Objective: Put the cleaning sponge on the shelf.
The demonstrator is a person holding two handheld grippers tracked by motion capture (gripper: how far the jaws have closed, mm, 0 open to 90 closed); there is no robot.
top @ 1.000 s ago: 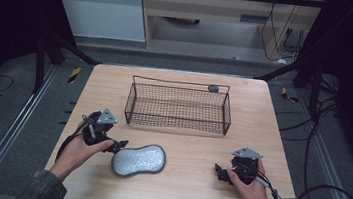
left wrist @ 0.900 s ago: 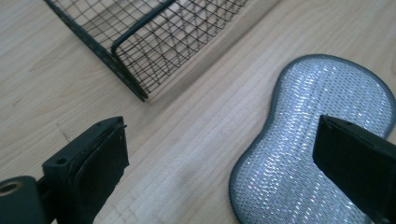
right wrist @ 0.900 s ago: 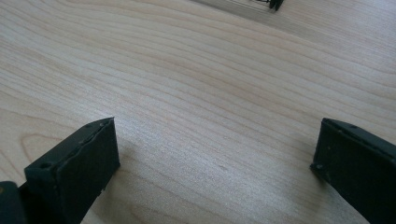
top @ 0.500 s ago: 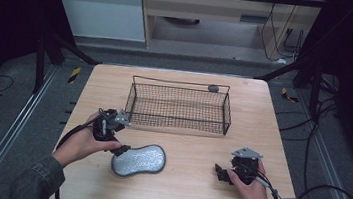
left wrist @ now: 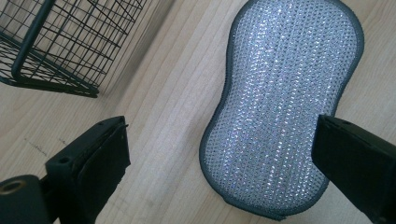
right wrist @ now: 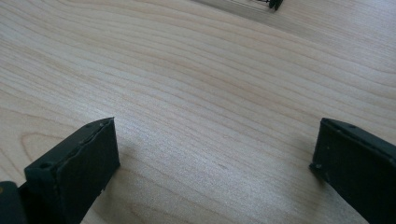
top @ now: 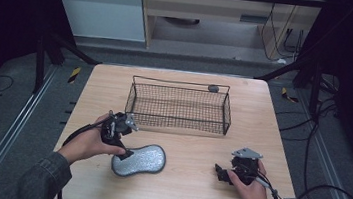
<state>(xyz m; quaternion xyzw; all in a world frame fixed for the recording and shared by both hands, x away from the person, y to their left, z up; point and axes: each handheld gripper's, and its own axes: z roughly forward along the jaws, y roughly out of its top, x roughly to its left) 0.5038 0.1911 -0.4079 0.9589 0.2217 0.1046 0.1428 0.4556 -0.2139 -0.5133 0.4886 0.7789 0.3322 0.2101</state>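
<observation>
pale wood table (top: 179,190) under dim light, dark floor and cables around it. one glittery grey scrubbing pad (top: 138,159) lies flat near the front-left, with the left gripper (left wrist: 219,154) spread wide over its near end (not touching yet). one empty wire basket (top: 178,108) sits behind. right gripper (right wrist: 215,158) rests spread, well apart.

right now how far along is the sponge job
Nothing looks done: the sponge lies flat on the table, outside the wire basket. In hand: the left claw is open over the sponge's end, not gripping. The right claw rests open on bare wood. Left, likely: grip, lift, drop in the basket.
</observation>
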